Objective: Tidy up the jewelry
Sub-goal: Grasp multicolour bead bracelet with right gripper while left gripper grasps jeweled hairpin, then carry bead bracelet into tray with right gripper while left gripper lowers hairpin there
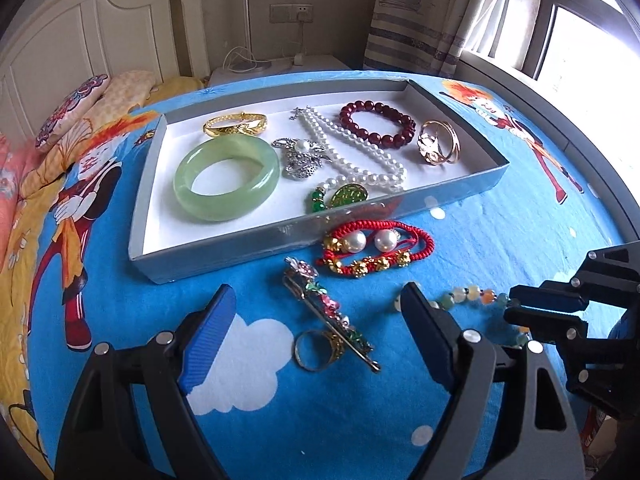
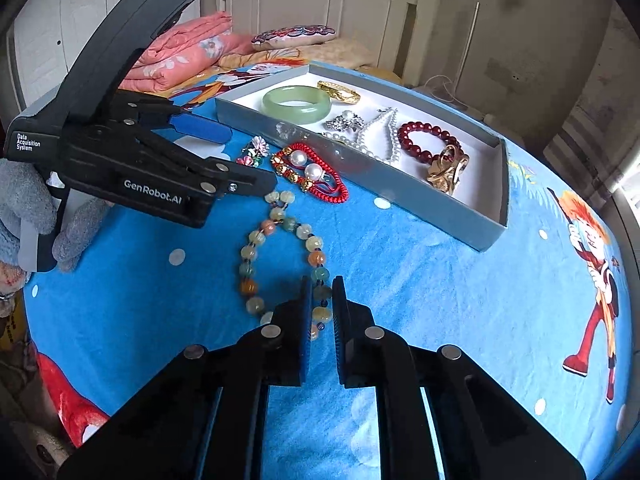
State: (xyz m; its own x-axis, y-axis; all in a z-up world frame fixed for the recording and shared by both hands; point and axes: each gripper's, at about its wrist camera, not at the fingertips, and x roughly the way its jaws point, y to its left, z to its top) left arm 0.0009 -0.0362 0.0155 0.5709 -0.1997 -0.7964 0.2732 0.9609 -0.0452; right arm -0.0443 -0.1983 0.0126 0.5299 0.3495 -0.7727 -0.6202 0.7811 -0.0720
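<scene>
My right gripper (image 2: 322,294) is shut on a bracelet of multicoloured stone beads (image 2: 276,224) lying on the blue bedspread; it also shows in the left wrist view (image 1: 512,304) at the end of that bracelet (image 1: 468,294). My left gripper (image 1: 318,292) stands open above a flowered hairpin (image 1: 320,304) and a gold ring (image 1: 316,350). A red cord bracelet with pearls (image 1: 380,248) lies just outside the grey tray (image 1: 280,236). The tray holds a jade bangle (image 1: 226,178), a gold bangle (image 1: 236,124), a pearl necklace (image 1: 352,148), a dark red bead bracelet (image 1: 378,122) and other pieces.
A grey-gloved hand (image 2: 24,200) holds the left gripper (image 2: 240,156). A folded pink quilt (image 2: 180,52) and an embroidered pillow (image 2: 294,36) lie by the white headboard (image 1: 100,36). A window (image 1: 580,40) is at the right.
</scene>
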